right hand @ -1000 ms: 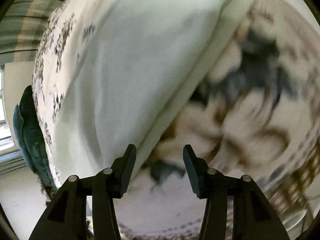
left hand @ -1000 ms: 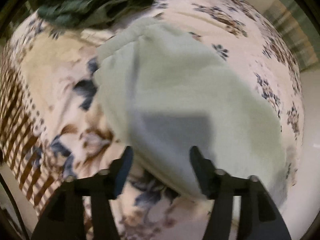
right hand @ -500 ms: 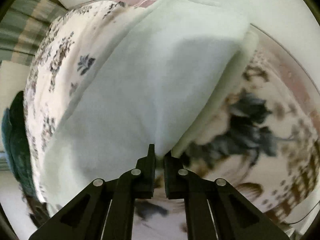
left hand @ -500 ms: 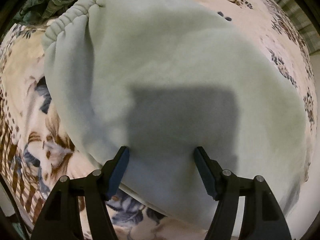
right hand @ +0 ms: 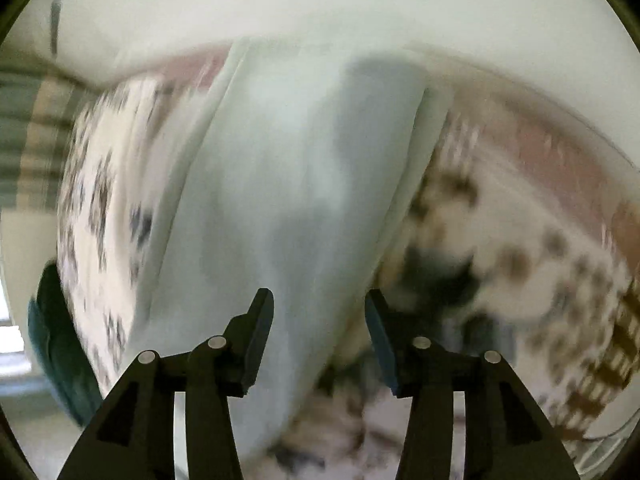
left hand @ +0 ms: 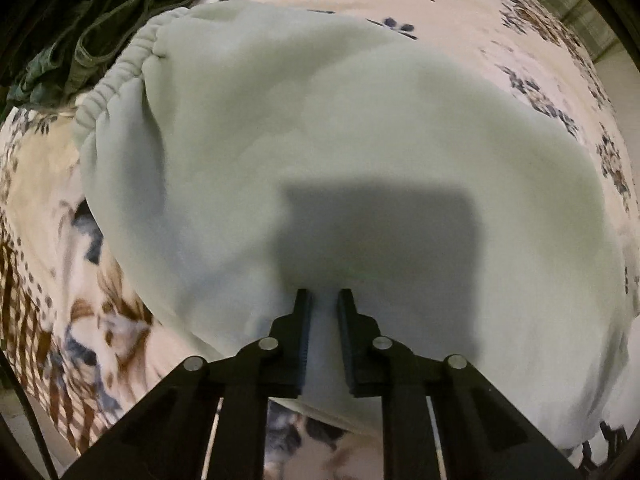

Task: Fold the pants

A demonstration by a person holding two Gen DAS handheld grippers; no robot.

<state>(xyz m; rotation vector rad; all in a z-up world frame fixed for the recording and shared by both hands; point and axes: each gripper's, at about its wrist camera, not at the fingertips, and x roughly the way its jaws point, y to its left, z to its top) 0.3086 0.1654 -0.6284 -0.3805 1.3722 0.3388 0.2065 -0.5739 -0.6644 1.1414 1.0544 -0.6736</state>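
Pale green fleece made up the pants point(left hand: 340, 152), which lay spread over a floral bedcover point(left hand: 460, 12) printed in cream, brown and blue. In the left wrist view the elastic waistband point(left hand: 116, 80) sat gathered at the upper left, just beside a heap of dark green clothing point(left hand: 92, 28) in the top left corner. The left gripper point(left hand: 323, 296) pointed down at the near part of the garment. Its jaws stood almost together, with a ridge of the green fabric pinched up between the pads. A square-edged shadow point(left hand: 380, 232) fell on the cloth directly beyond the fingertips. The bedcover showed below the pants at the left, with a brown checked border point(left hand: 20, 300) toward the edge.

In the right wrist view the picture was heavily smeared by motion. The same pants point(right hand: 288, 184) ran as a long pale band from the top of the bed down toward the camera, over the floral bedcover point(right hand: 500, 248). The right gripper point(right hand: 319, 308) had its jaws roughly half apart and opening. The near end of the fabric lay in the gap behind them, with neither pad pressing on it. A dark teal item point(right hand: 52, 328) showed at the far left edge, off the bed. Its nature could not be determined through the blur.
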